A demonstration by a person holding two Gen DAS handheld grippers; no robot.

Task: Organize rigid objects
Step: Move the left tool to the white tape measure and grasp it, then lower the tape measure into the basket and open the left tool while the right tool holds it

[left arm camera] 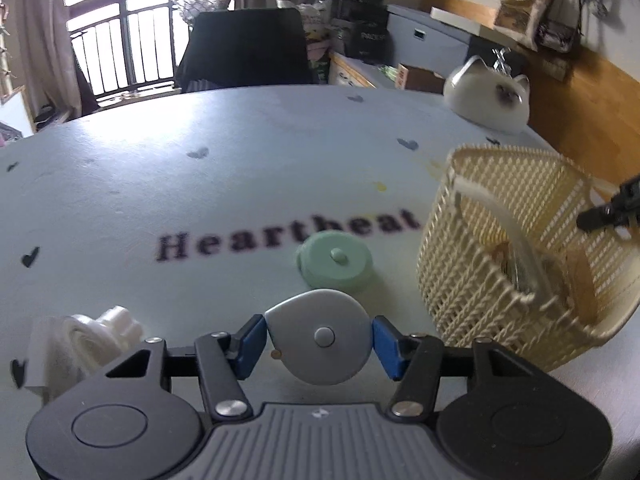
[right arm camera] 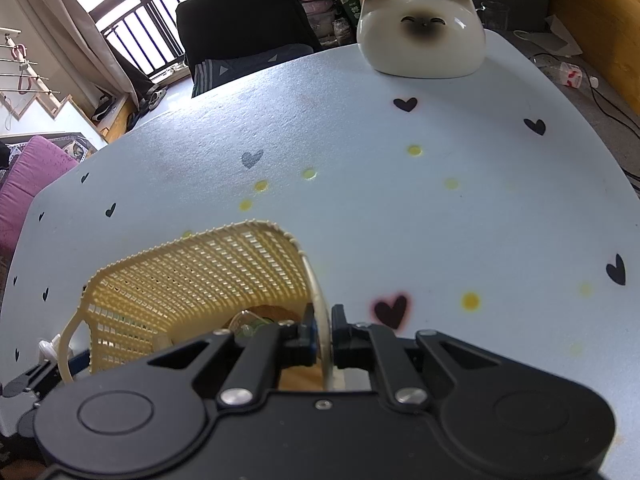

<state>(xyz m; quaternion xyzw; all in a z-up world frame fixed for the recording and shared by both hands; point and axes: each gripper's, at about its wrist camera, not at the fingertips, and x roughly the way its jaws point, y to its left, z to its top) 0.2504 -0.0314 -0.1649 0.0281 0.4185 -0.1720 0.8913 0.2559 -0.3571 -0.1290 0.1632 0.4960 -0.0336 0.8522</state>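
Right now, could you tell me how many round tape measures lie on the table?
2: a grey one between the left gripper's pads, a green one beyond it. The basket may hide more.

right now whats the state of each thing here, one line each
left gripper: fingers at either side of the grey tape measure, which lies on the table
grey tape measure: lying flat, between the blue pads
right gripper: shut on the basket rim
basket: tilted, holding items
green round case: flat on the table, untouched
white plastic piece: loose on the table
cat figurine: upright at the far edge
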